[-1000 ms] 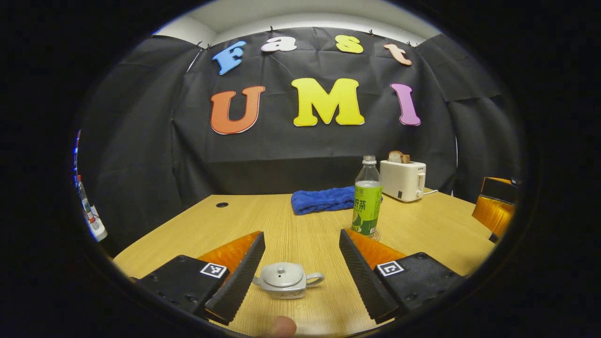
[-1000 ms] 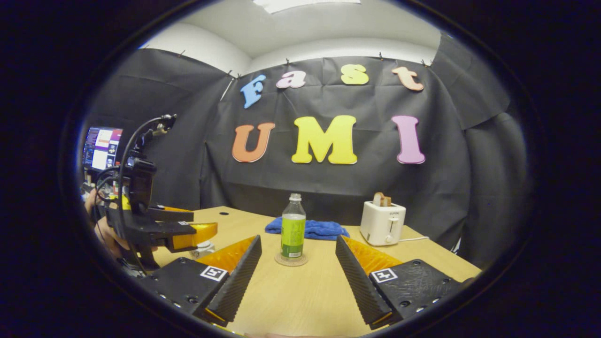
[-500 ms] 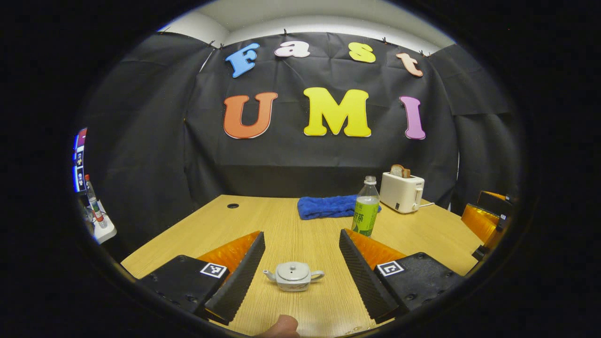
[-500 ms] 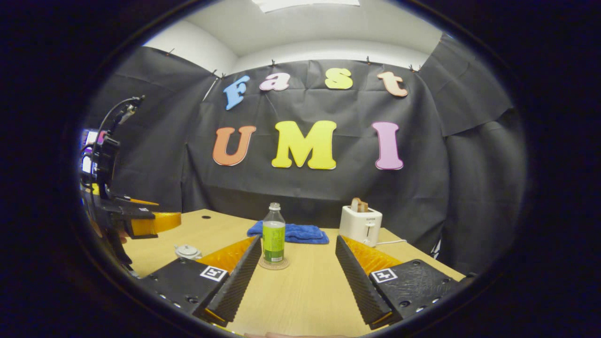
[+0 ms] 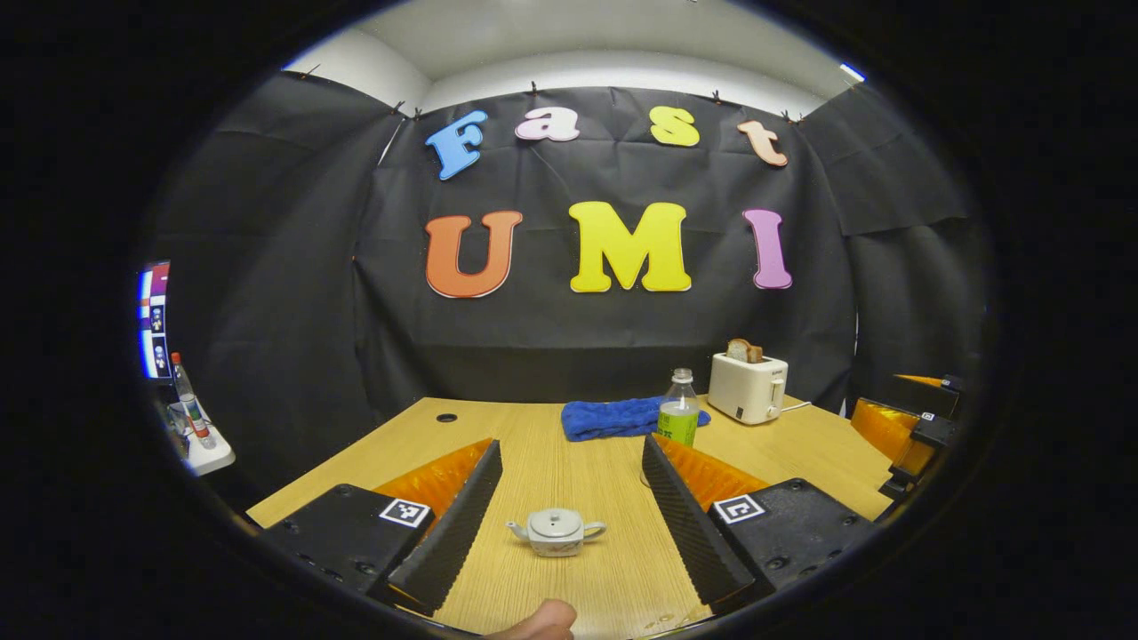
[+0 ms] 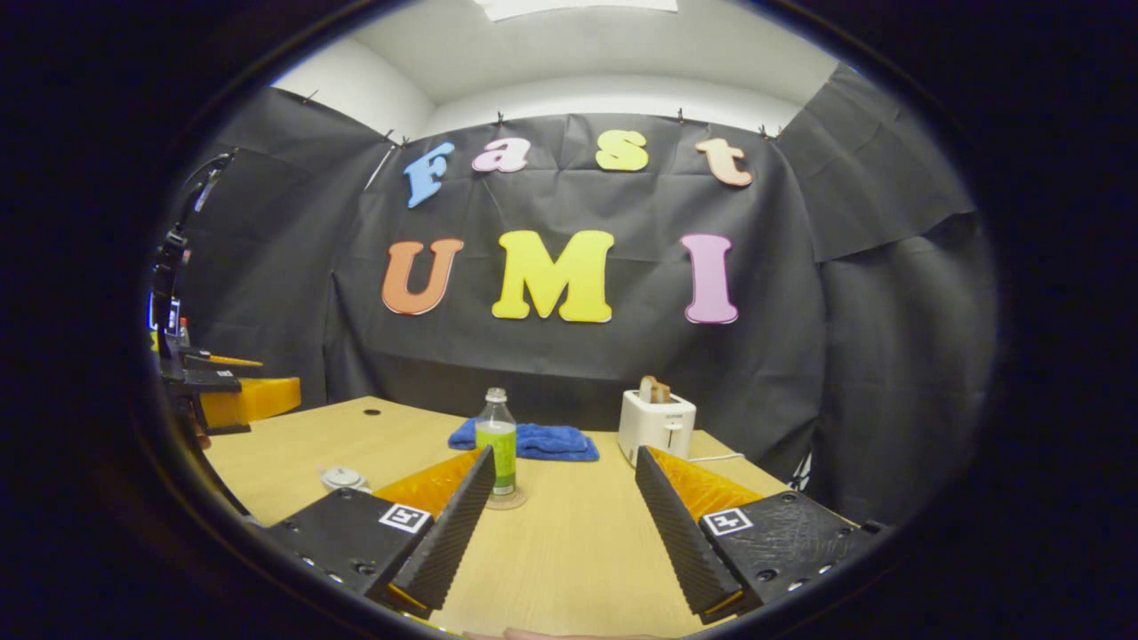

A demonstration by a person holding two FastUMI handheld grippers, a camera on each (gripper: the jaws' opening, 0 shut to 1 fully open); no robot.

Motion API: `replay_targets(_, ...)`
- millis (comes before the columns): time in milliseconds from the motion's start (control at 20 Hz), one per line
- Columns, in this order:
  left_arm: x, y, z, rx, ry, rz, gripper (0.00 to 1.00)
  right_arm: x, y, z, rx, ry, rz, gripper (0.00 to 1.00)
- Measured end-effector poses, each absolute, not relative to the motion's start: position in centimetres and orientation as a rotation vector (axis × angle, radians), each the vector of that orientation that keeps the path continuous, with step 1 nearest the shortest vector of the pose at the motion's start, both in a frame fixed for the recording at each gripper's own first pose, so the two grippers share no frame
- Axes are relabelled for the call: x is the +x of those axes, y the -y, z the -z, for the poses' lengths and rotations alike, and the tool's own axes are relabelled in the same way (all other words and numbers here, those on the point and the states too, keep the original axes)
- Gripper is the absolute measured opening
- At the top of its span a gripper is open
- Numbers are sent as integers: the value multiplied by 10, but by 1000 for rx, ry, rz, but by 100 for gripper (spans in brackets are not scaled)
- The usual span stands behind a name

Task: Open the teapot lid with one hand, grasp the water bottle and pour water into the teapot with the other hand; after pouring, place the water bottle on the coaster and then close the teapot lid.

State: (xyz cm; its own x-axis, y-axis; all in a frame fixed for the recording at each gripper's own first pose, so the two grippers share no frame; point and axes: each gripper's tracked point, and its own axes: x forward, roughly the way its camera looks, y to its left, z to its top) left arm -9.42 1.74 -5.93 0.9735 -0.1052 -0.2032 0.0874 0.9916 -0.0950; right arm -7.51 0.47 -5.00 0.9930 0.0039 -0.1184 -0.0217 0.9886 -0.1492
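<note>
Both claws hung open; lid on, bottle on coaster.
Left claw (image 5: 572,498) faced the teapot (image 5: 556,532); right claw (image 6: 562,511) faced the water bottle (image 6: 498,440) on its coaster (image 6: 507,501). Judged end state, or nothing begun.

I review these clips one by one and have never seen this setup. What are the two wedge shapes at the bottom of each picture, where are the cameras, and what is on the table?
No robot here: a person holds a two-finger gripper in each hand, and a fisheye camera rides on each one, looking forward along its fingers. The wedges are those fingers.

In the left gripper view, the left gripper is open, with a small teapot on the table between and beyond its fingers, lid on. The right gripper shows at the right edge.

In the right gripper view, the right gripper is also open and holds nothing. Ahead stands a bottle on a coaster. Behind are a blue towel and a toaster with bread in it. The teapot sits at left.

Nothing is held.
</note>
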Motion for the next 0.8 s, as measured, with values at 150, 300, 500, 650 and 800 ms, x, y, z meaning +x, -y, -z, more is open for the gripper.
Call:
replay_targets(150,-97,-19,55,-90,-201,100,100,-79,-8,49,-166,-120,-12,95)
replay_targets(300,-98,-18,51,-93,-186,116,100,-77,-20,49,-160,-126,-39,95)
replay_targets(500,-101,-20,47,-90,-173,122,99,-71,-32,47,-158,-129,-41,95)
replay_targets(650,-102,-19,44,-89,-165,128,99,-69,-36,46,-167,-136,-32,98)
replay_targets(800,-103,-17,43,-87,-163,140,99,-66,-39,43,-184,-134,-27,95)
